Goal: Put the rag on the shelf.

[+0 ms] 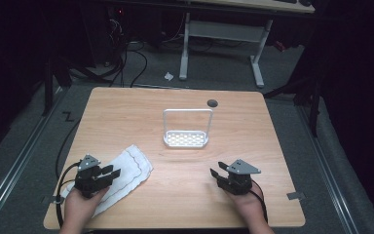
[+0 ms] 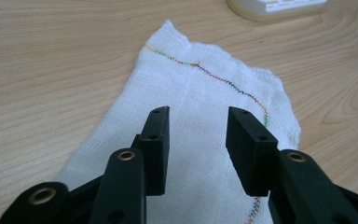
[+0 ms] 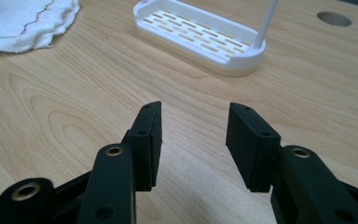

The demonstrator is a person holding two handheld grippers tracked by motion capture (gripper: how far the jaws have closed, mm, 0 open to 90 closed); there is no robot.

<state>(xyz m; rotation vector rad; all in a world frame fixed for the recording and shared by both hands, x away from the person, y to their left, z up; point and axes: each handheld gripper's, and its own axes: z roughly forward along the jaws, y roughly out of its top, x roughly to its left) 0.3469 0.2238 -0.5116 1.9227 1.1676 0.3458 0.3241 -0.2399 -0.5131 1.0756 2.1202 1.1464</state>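
White cloth [image 2: 200,126] with a coloured stitched hem lies flat, slightly rumpled, under and ahead of the left gripper's [image 2: 197,140] parted jaws.

No readable text or label appears anywhere.

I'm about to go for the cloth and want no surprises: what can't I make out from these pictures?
- Cloth: its near end, high view, is covered by the left gripper and hand; left gripper view cuts it off at the bottom edge.
- Rack: right gripper view cuts off its handle at the top edge.
- Floor beyond the table: high view, too dark to read.
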